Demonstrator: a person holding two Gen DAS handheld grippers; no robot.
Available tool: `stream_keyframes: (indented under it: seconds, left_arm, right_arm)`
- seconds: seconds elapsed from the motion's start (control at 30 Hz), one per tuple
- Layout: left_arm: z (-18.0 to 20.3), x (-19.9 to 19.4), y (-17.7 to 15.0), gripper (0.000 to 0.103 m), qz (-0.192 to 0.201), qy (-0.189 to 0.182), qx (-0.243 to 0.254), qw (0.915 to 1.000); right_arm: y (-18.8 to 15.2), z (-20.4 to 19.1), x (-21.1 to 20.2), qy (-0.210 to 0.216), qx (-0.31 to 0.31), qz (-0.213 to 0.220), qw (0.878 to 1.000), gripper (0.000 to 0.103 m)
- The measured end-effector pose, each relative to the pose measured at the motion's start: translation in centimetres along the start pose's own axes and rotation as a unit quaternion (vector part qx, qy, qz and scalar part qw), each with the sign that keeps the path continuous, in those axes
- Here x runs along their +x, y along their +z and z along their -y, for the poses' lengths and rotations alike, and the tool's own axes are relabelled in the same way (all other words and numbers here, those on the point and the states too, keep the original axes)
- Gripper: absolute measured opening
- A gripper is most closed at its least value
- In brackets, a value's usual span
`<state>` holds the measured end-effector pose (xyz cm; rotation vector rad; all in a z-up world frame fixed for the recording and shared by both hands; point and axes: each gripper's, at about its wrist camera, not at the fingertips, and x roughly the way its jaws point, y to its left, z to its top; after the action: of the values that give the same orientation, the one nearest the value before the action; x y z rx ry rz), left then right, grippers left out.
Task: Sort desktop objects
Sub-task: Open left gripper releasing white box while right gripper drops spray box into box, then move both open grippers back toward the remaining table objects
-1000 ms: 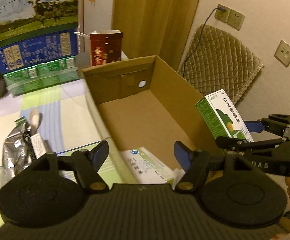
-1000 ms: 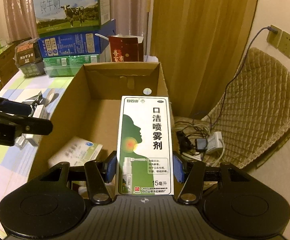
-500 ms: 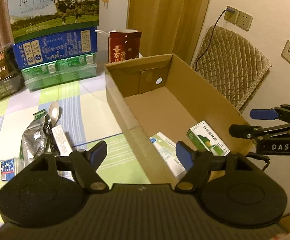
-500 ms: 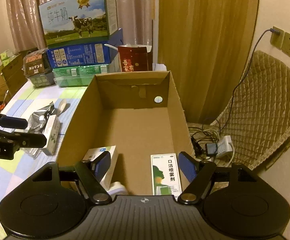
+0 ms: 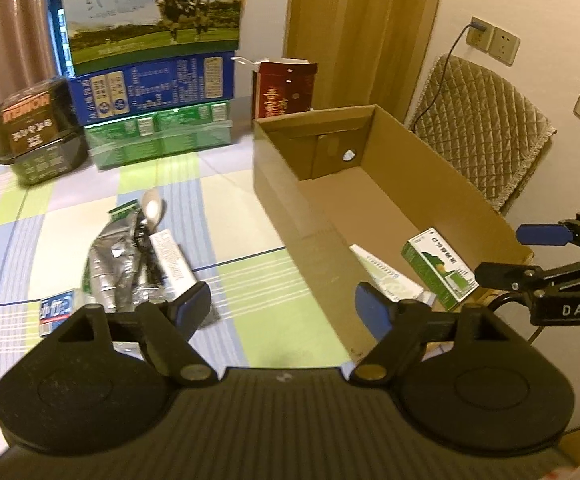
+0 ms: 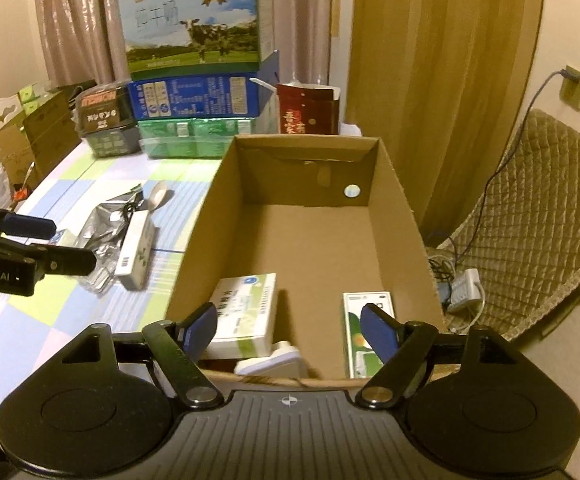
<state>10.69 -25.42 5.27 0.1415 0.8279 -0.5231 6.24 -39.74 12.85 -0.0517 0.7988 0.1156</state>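
An open cardboard box [image 5: 441, 168] [image 6: 301, 176] stands on the checked tablecloth. A green-and-white spray box [image 5: 437, 268] [image 6: 367, 298] lies flat at its near end, beside a white-and-green medicine box [image 5: 385, 276] [image 6: 246, 308]. My right gripper [image 6: 290, 328] hovers over that near end with its jaws opening and nothing between them. My left gripper [image 5: 282, 310] hangs over the table by the box's left wall, its jaws also opening and empty. Left of it lie a silver foil pouch [image 5: 110, 264], a spoon [image 5: 152, 208], a long white box [image 5: 172, 260] and a small blue packet [image 5: 56, 310].
Stacked milk cartons [image 5: 154, 32], a dark red box [image 5: 284, 88] and a black container [image 5: 34, 128] line the table's far side. A quilted chair [image 5: 481, 140] stands right of the cardboard box. Cables and a power strip [image 6: 461, 280] lie on the floor.
The right gripper let go of the spray box, which dropped flat into the cardboard box. Both grippers drew back and spread wider. The left view swung towards the table items.
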Motion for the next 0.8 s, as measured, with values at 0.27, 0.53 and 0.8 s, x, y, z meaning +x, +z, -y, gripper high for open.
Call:
stream_keyframes:
  seconds: [0.27, 0.53, 0.8]
  left_arm:
    - [-2.9, -2.0, -1.4, 0.082, 0.008, 0.016, -0.010, 0.9998]
    - [-5.9, -3.7, -2.6, 0.086, 0.016, 0.040, -0.023, 0.9988]
    - [-9.7, -6.0, -4.0, 0.094, 0.020, 0.070, -0.025, 0.9970]
  right_arm:
    - [0.4, -3.4, -0.7, 0.007, -0.030, 0.009, 0.999, 0.085]
    - [1.0, -7.4, -0.8, 0.029, -0.060, 0.020, 0.998, 0.095]
    - [1.3, -10.1, -0.2, 0.040, -0.070, 0.020, 0.997, 0.101]
